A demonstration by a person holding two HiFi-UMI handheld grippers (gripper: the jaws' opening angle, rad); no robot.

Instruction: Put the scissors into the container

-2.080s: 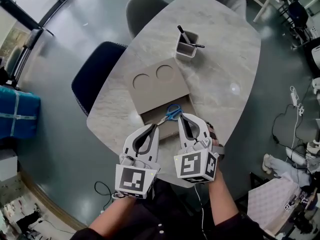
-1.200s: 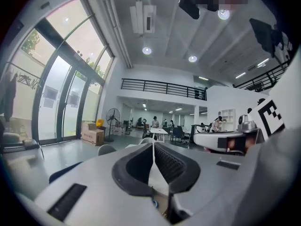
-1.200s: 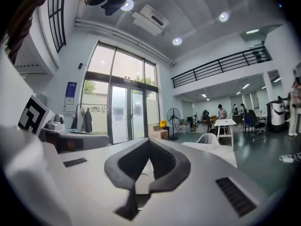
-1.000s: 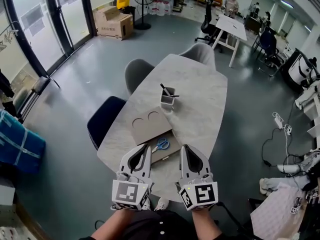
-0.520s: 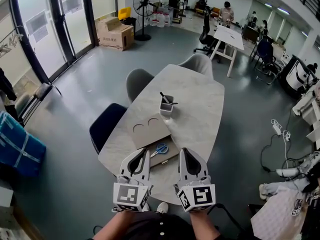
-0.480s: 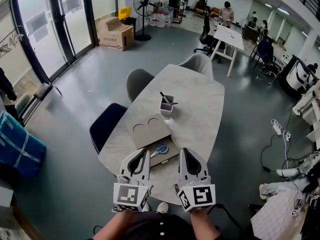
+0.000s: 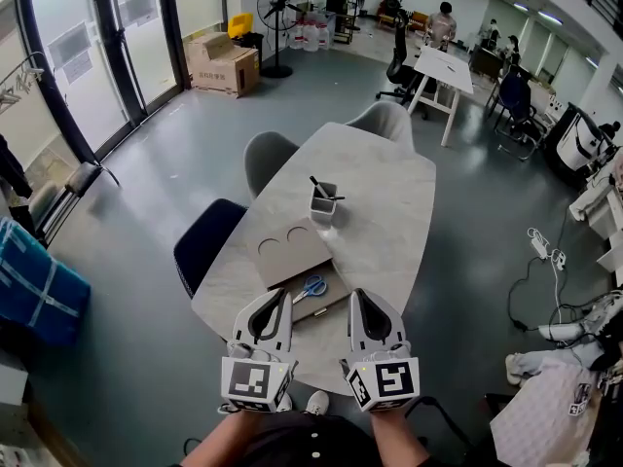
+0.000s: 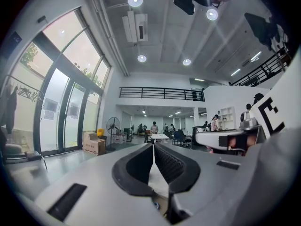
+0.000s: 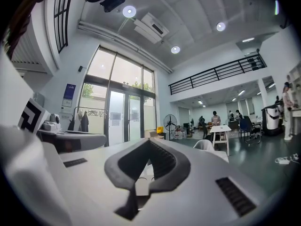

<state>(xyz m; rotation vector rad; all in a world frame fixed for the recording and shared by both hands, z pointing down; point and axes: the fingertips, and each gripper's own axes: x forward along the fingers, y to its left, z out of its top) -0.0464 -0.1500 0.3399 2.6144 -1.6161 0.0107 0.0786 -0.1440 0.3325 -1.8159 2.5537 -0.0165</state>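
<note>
Left gripper and right gripper, both clenched empty, have drawn back to lower centre; scissors still lie outside the container.

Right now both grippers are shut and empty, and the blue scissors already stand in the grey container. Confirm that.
Wrong on the scissors: the head view shows them lying on the brown tray, outside the container. The left gripper and right gripper are shut and empty.
</note>
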